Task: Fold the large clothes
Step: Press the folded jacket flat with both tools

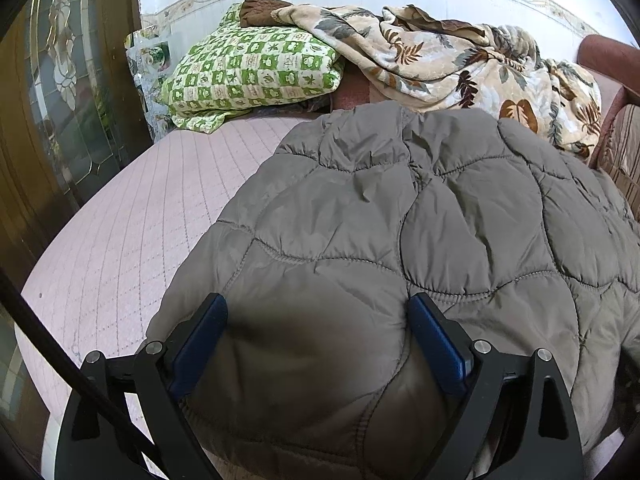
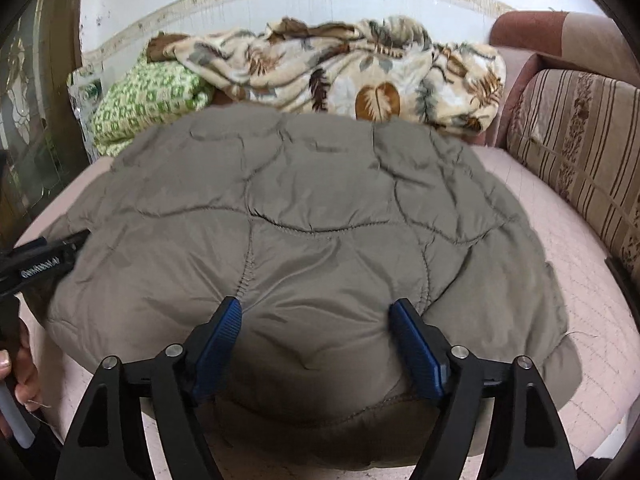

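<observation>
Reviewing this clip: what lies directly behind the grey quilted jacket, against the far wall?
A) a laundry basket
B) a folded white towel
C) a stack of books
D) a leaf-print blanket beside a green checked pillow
D: beyond the grey quilted jacket a crumpled leaf-print blanket lies next to a green checked pillow.

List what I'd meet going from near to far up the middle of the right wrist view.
Right gripper → grey quilted jacket → leaf-print blanket → wall.
</observation>
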Action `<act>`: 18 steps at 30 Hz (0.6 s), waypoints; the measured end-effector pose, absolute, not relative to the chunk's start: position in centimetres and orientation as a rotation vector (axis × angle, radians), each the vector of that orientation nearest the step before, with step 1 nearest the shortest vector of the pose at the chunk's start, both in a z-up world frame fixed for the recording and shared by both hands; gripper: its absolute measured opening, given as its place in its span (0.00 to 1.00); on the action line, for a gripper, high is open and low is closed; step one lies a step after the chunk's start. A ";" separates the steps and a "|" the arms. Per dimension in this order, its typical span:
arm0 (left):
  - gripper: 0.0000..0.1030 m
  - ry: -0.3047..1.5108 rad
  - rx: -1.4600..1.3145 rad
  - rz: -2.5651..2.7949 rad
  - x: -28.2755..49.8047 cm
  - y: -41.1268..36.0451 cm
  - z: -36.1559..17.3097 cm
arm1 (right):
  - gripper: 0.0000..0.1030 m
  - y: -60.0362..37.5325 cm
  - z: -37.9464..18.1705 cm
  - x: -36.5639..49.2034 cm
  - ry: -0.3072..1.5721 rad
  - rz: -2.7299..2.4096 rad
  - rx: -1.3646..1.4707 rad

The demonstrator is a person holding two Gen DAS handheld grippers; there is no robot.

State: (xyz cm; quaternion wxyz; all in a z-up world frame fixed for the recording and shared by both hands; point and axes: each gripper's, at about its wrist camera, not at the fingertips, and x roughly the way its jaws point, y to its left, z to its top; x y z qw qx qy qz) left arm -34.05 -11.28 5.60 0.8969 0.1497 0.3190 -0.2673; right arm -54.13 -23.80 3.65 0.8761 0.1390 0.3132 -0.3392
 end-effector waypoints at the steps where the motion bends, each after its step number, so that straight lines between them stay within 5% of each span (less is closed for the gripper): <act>1: 0.90 0.661 0.321 -0.553 -34.0 -11.5 5.6 | 0.81 -23.9 3.2 -53.6 0.687 -0.706 0.273; 10: 0.90 0.654 0.307 -0.553 -33.8 -11.6 5.2 | 0.82 -23.9 2.3 -52.9 0.709 -0.708 0.242; 18: 0.90 0.553 0.256 -0.609 -37.1 -9.5 7.3 | 0.82 -21.8 6.6 -57.3 0.499 -0.747 0.225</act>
